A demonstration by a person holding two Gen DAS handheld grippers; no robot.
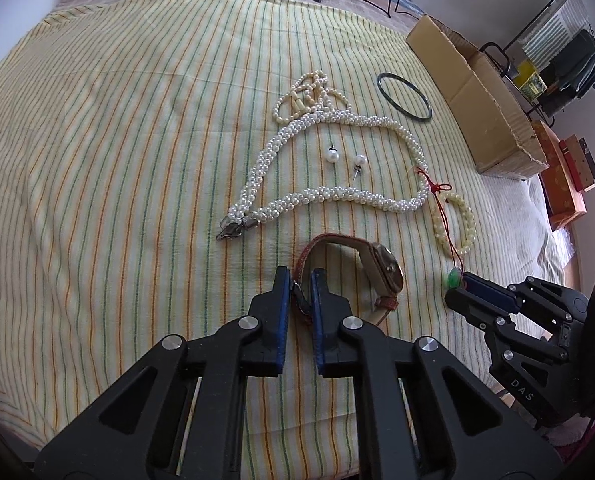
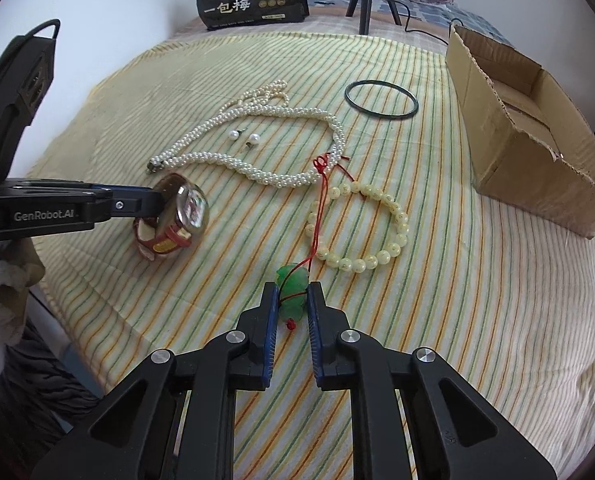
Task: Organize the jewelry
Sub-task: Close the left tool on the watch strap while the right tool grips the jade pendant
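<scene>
Clearly "GenRobot.AI" on left claw

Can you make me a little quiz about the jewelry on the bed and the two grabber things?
1. True or false: the watch is inside the cardboard box.
2. What sits between the fingers of the right gripper? A) green pendant B) dark bangle C) pearl earring
3. Fill in: the left gripper is closed on the watch's ____.

Key: 1. False, it rests on the striped cloth. 2. A. 3. Strap.
</scene>
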